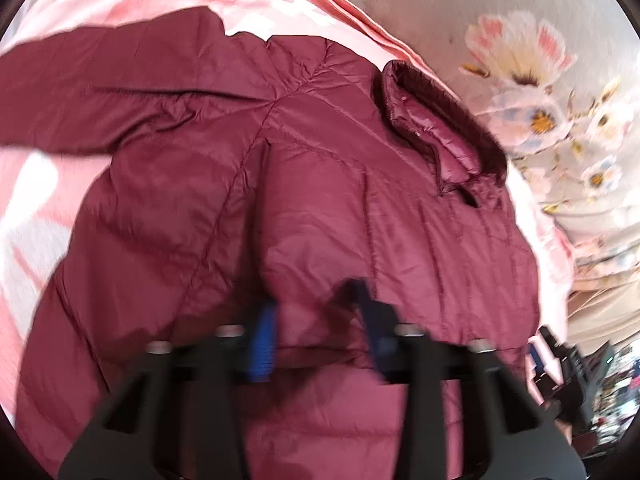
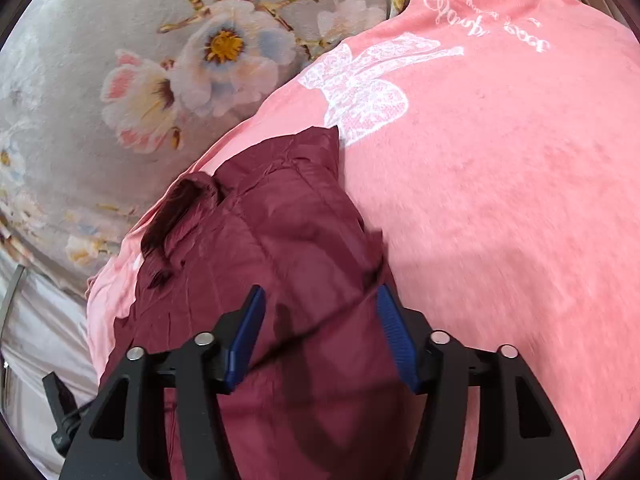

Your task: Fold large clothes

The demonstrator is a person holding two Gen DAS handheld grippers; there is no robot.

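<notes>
While maroon quilted puffer jacket (image 1: 248,184) lies spread on pink printed blanket (image 2: 500,184), both released: left gripper (image 1: 316,312) over body, collar ahead-right; right gripper (image 2: 320,320) straddles folded sleeve edge.

The setting looked like a bedroom in a home. Beneath and ahead of both tools lay a soft pink blanket (image 2: 500,184) printed with a white lace bow (image 2: 360,88) and cursive lettering. Beyond it, to the left of the right tool, spread grey bedding with large pink and white flowers (image 2: 168,80). A maroon padded jacket (image 1: 280,184) was laid out on the blanket. At the lower right of the left tool's view, blurred household clutter (image 1: 592,384) showed.
</notes>
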